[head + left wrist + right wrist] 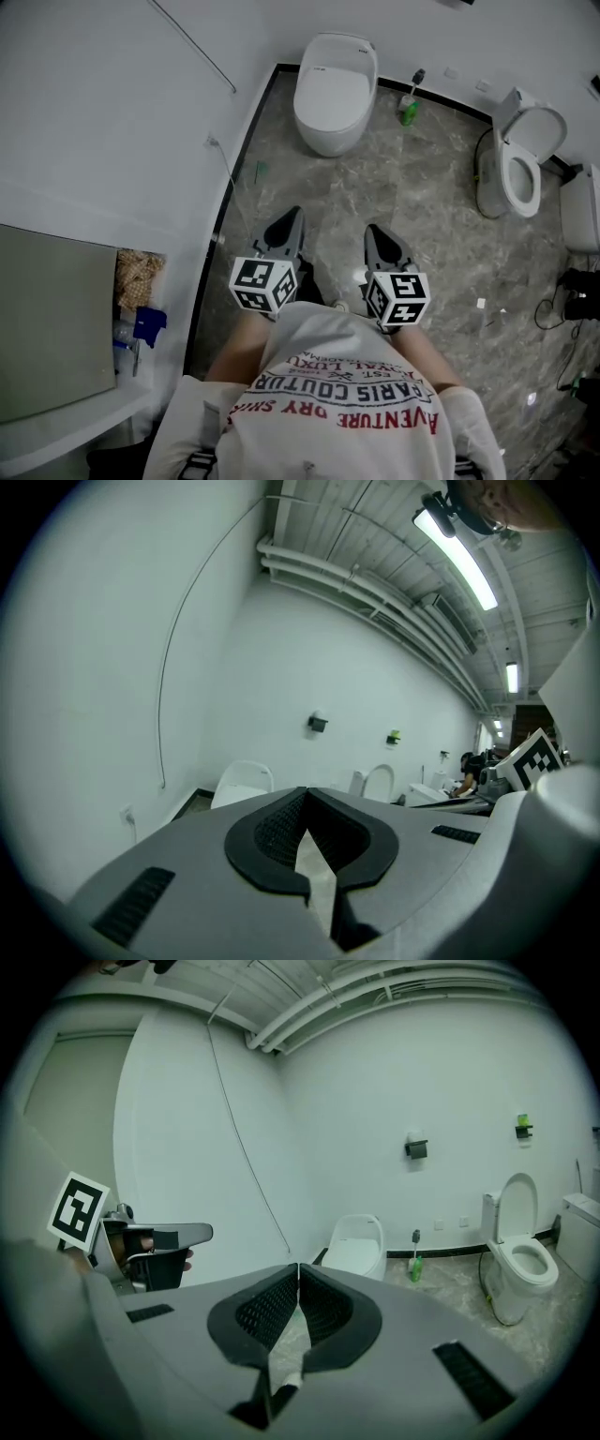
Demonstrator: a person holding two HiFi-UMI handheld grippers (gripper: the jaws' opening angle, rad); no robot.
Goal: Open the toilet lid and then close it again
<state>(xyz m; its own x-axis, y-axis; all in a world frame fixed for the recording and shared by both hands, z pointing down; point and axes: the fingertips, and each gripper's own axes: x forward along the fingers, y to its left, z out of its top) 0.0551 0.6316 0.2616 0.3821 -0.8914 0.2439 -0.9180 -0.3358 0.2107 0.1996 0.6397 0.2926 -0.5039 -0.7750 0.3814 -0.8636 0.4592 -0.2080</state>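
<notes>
1. The left tool (305, 797) and the right tool (298, 1271) are both clenched, with nothing between their jaws.
2. Well ahead, a white oval toilet (323, 131) stands in the corner by the wall, its lid (333, 82) down flat.
3. A second toilet (523, 164) stands to the right.

There are two toilets: one toilet with its lid shut (335, 92) and one toilet with its lid up (525, 159). There are two tools, the left tool (291, 220) and the right tool (377, 236), with two cubes, the left cube (263, 285) and the right cube (398, 299). There is one green bottle (408, 112). Two small boxes sit on the wall, a dark box (416, 1148) and a green box (523, 1129).
</notes>
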